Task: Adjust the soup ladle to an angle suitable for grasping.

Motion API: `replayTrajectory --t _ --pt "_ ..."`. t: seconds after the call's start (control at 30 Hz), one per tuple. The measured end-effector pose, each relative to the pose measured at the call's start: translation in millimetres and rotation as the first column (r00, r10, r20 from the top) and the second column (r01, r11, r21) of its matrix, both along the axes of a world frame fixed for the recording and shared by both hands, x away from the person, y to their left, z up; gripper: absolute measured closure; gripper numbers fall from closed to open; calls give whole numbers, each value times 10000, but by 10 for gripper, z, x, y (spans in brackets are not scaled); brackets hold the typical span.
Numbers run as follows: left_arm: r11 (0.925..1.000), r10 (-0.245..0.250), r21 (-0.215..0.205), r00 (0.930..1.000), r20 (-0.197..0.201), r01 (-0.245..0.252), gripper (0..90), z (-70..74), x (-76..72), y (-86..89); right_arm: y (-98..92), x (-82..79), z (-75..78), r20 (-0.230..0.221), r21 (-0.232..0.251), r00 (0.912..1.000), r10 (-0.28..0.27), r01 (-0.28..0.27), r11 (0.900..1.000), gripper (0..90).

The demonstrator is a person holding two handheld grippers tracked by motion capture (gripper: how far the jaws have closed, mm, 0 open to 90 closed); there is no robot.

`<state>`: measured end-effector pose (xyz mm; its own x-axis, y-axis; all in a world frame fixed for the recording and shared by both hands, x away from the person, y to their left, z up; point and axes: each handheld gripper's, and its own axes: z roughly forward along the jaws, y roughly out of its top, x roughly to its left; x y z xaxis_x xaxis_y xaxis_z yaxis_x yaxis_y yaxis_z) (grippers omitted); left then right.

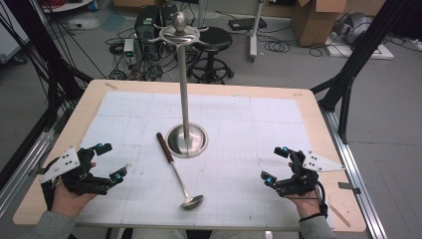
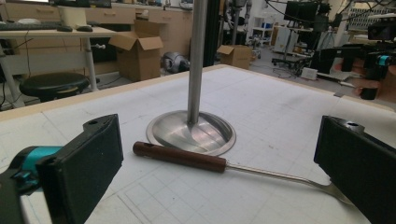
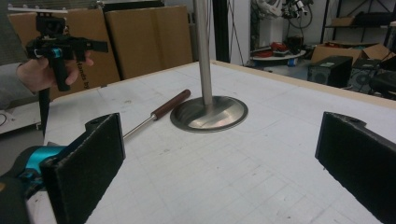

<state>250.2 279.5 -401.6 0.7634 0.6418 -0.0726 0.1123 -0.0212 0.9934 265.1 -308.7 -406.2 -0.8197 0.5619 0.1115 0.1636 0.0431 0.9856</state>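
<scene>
A robotics or engineering lab: black cables snake across the grey floor around computer towers and a round black stool beyond the tabletop. Opened cardboard boxes stand along the walls, while workbenches carry keyboards, and shelves hold monitors and other electronic gear.

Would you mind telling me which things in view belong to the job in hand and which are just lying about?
Job in hand:
ladle, lying on the table by the stand's base
metal stand with hooks on top
left hand-held gripper and right hand-held gripper, both open

Lying about:
stool
cardboard box
floor cables
</scene>
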Motion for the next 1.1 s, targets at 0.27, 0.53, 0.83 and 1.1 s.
replayTrajectory --t 0.27,0.53,0.83,1.1 --pt "9999 101 101 9998 -147 -100 18 -23 15 -10 5 9 -14 -202 -54 9998 93 -94 9999 5" --pt "9993 354 -72 9991 -237 -356 18 -17 28 -98 9 23 -30 -385 -126 9991 151 -156 9998 5" --pt "9998 182 -25 9998 37 -182 426 29 -25 -113 15 23 -38 -387 -184 9991 162 -170 9997 5" --pt "9954 478 839 9984 -294 -452 817 38 -53 -298 19 29 -49 -519 -141 9983 280 -288 9995 5"
